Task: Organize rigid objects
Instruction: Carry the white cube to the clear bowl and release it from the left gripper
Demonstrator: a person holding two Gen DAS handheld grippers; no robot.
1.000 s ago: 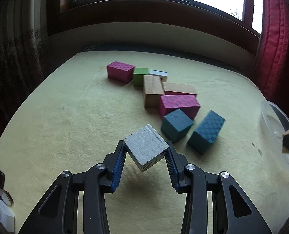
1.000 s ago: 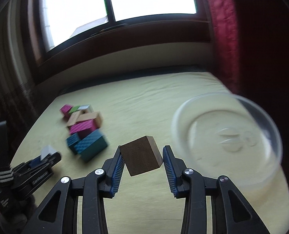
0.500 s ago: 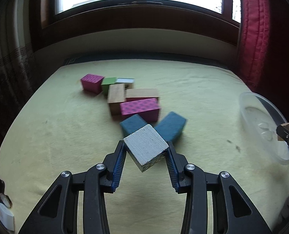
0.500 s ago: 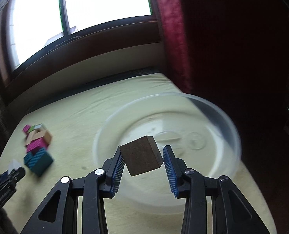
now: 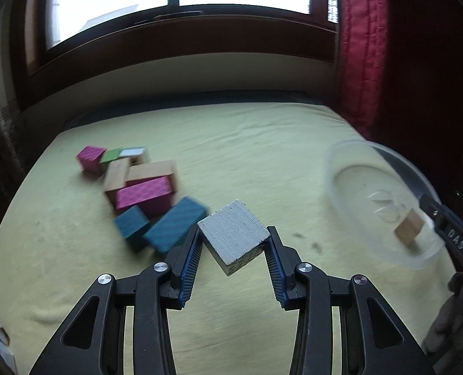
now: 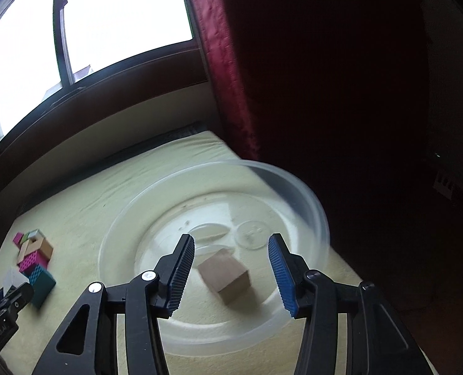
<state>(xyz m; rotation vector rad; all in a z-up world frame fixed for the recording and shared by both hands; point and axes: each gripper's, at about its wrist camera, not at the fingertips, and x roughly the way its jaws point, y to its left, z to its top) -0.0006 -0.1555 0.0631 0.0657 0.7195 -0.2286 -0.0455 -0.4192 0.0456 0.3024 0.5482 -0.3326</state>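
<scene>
My left gripper (image 5: 233, 243) is shut on a grey-white wooden cube (image 5: 233, 239), held corner-down above the yellow cloth. My right gripper (image 6: 231, 264) hangs over the clear plastic bowl (image 6: 309, 200) with its jaws opening. A brown wooden cube (image 6: 225, 275) sits inside the bowl below the gap, free of both pads. That cube (image 5: 409, 230) and the bowl (image 5: 350, 159) also show at the right of the left wrist view, beside the right gripper's finger (image 5: 450, 231). A pile of pink, teal, green and plain wooden blocks (image 5: 144, 187) lies to the left.
The yellow cloth (image 5: 262, 156) covers the whole surface, ending at a dark window wall behind. A red curtain (image 5: 359, 62) hangs at the right, just behind the bowl. In the right wrist view the left gripper (image 6: 3, 300) and the block pile (image 6: 33, 257) sit far left.
My right gripper swung over the bowl, opened, and the brown cube dropped into the bowl. My left gripper carried the grey-white cube rightward, past the block pile toward the bowl.
</scene>
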